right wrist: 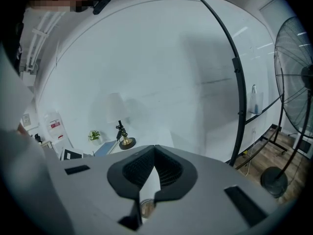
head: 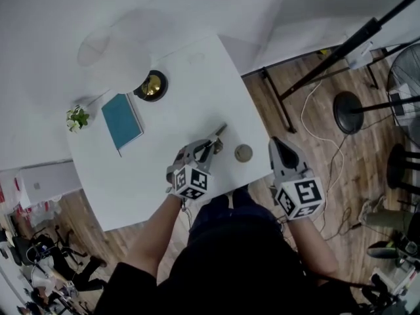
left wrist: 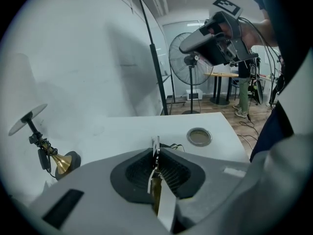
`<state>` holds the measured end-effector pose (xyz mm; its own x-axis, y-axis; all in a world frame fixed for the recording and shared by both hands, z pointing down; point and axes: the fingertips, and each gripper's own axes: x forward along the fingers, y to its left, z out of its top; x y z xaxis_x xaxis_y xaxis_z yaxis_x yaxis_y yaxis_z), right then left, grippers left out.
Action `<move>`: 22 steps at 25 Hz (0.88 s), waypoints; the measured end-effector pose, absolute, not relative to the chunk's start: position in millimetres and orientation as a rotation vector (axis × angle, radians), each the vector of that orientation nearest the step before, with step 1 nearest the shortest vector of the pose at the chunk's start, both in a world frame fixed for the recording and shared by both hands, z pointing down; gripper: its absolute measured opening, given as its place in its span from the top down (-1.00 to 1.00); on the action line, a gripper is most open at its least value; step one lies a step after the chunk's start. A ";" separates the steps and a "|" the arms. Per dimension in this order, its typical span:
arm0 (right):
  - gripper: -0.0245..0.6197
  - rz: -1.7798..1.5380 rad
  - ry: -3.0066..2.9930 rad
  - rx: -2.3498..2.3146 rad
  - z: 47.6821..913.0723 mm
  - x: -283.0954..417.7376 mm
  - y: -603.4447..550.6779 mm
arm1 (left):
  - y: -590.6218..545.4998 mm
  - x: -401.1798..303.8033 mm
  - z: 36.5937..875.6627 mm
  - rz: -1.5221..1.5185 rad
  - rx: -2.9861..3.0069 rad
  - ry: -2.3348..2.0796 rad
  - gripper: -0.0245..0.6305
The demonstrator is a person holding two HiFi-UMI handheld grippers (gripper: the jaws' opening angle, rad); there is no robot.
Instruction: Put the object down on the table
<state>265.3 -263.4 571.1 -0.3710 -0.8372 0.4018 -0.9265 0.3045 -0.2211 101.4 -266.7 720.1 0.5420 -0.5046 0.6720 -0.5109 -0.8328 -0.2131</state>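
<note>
My left gripper (head: 209, 146) hovers over the near part of the white table (head: 197, 77). It is shut on a thin dark object (head: 218, 132) that sticks out up and to the right past the fingertips. In the left gripper view that object (left wrist: 155, 151) shows edge-on as a narrow pale strip pinched between the jaws, above the tabletop. My right gripper (head: 276, 143) hangs off the table's right edge, over the wooden floor. Its jaws meet at the tips (right wrist: 154, 148) with nothing between them.
A small round disc (head: 243, 153) lies on the table just right of the left gripper. Farther back stand a lamp with a brass base (head: 152, 85), a teal book (head: 122, 120) and a little plant (head: 77, 117). Black stands, cables and a fan (head: 403, 77) crowd the floor at right.
</note>
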 end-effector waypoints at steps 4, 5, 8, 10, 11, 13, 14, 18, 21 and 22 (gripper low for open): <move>0.91 0.611 -2.358 1.622 567.9 255.7 -264.1 | -267.2 94.0 729.0 1.254 2.740 -0.887 0.82; 0.91 0.611 -2.357 1.622 567.3 253.7 -262.9 | -266.4 93.0 730.9 1.271 2.738 -0.882 0.82; 0.91 0.615 -2.356 1.624 566.5 248.6 -259.5 | -263.2 89.8 734.5 1.313 2.733 -0.885 0.82; 0.91 0.614 -2.359 1.628 565.7 247.1 -259.7 | -262.0 89.3 736.3 1.336 2.733 -0.888 0.82; 0.91 0.611 -2.362 1.629 565.2 246.6 -260.3 | -261.2 89.9 737.8 1.339 2.726 -0.881 0.81; 0.91 0.607 -2.369 1.630 564.2 245.3 -260.8 | -258.4 92.6 741.9 1.316 2.686 -0.850 0.79; 0.91 0.606 -2.370 1.630 563.7 244.3 -260.3 | -257.0 93.8 743.7 1.292 2.657 -0.836 0.76; 0.91 0.609 -2.380 1.622 561.5 238.4 -256.0 | -253.7 95.4 746.0 1.236 2.585 -0.816 0.66; 0.91 0.596 -2.396 1.617 557.1 234.3 -254.5 | -241.8 96.8 747.4 1.255 2.545 -0.759 0.57; 0.91 0.589 -2.402 1.616 555.0 233.2 -253.8 | -236.4 96.7 745.4 1.256 2.538 -0.747 0.55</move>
<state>233.2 -253.8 555.0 -0.3896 -0.8444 0.3677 -0.9187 0.3283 -0.2197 96.7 -236.4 745.4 0.5079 -0.3460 0.7889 -0.5278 -0.8487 -0.0325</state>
